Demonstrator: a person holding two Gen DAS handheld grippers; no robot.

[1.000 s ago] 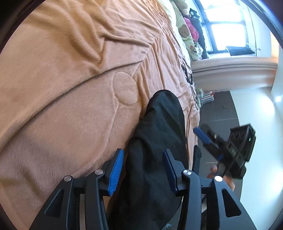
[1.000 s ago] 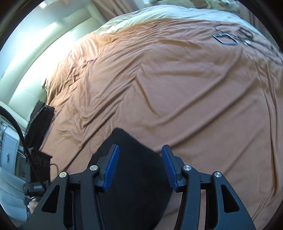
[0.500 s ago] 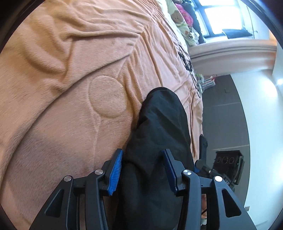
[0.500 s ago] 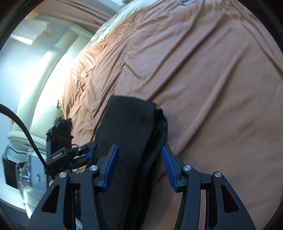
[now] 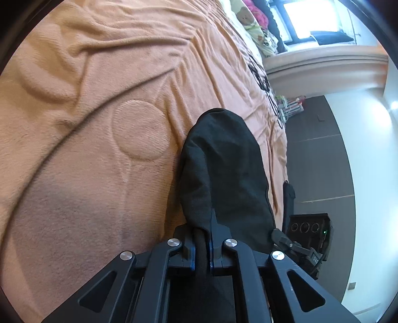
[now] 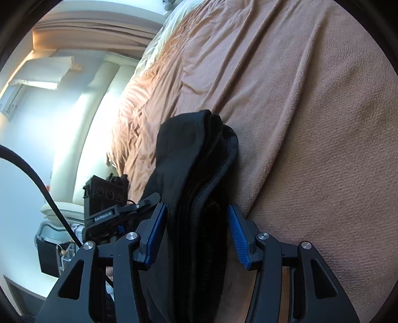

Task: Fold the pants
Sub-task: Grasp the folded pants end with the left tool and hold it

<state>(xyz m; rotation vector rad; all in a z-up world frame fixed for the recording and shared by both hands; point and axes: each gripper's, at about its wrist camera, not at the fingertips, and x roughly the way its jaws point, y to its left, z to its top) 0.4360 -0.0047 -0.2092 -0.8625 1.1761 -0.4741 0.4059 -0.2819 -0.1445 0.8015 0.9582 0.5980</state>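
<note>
Bed: a wide bed with an orange-brown blanket [image 5: 104, 104] fills most of both views; the blanket is wrinkled and carries a pressed round mark [image 5: 141, 129].
Floor: dark floor [image 5: 316, 154] lies beside the bed in the left wrist view, with a pale wall next to it.
Window: a bright window [image 5: 311, 15] is at the far end of the bed; soft toys [image 5: 248, 17] lie near it.
Pants: black pants [image 5: 223, 169] lie folded into a long narrow bundle near the edge of the bed, resting on the blanket; in the right wrist view several stacked layers show along the edge of the bundle.
Left tongs: the left tongs [image 5: 202, 251] are pressed together on a fold of the pants at the near end of the bundle; the black cloth sits squeezed between the blue pads.
Right tongs: the right tongs [image 6: 196, 236] stand apart, one blue pad on each side of the bundle; the pads do not squeeze the cloth.
Cable: a black cable [image 6: 37, 179] crosses the left part of the right wrist view.
</note>
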